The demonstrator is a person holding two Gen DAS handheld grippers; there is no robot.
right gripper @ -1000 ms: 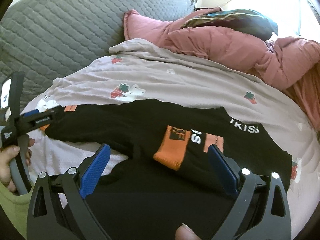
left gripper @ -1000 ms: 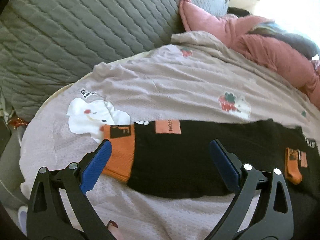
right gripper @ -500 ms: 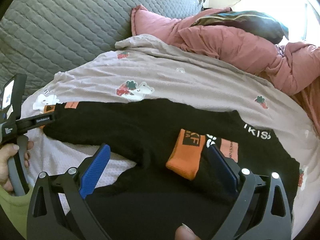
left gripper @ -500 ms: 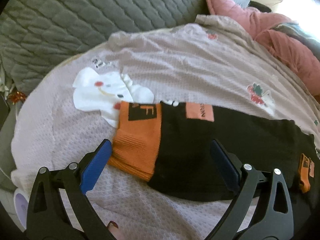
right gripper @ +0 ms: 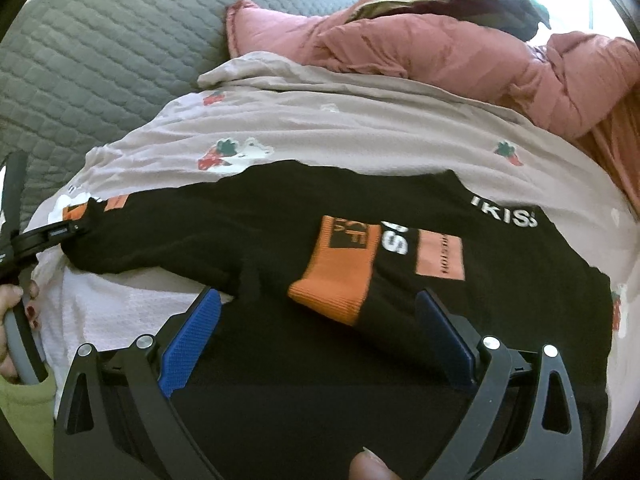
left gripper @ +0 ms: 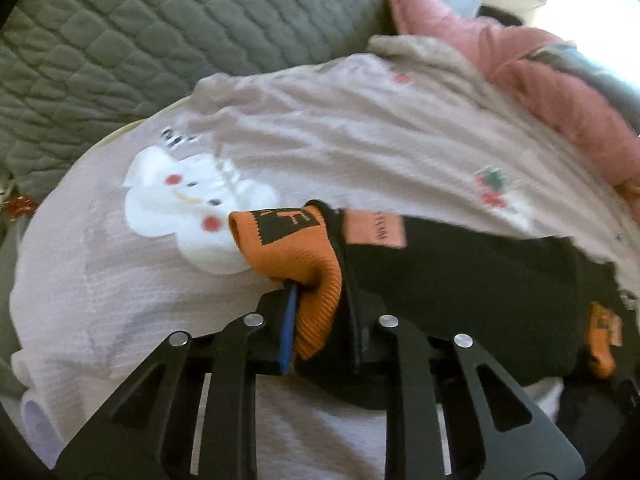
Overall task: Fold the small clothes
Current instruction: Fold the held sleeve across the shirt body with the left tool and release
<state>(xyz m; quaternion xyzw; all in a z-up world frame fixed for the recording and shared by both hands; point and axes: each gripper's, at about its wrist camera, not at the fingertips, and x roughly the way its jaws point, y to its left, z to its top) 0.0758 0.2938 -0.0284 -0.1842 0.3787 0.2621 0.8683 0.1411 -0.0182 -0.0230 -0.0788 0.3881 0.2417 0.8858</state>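
Jaws of the left gripper [left gripper: 320,312] had just been closing and were pinched on the orange cuff [left gripper: 296,256] of the black garment [right gripper: 280,232] at the lower centre of the left wrist view, the ribbed fabric bunched between the two blue pads. Jaws of the right gripper [right gripper: 316,340] stood wide, one blue pad at each side of a second orange cuff [right gripper: 340,268] near the middle of the right wrist view, not pressing on it. One black garment lay spread across the pale printed bedsheet [right gripper: 360,120], with two orange cuffs, two salmon labels and white lettering showing on it. One white cartoon figure [left gripper: 188,212] was printed on the sheet just left of the pinched cuff. One grey quilted cover [left gripper: 120,48] filled the upper left, and one pink duvet [right gripper: 440,52] lay bunched at the upper right. A hand [right gripper: 16,320] held the left gripper's handle at the left edge.
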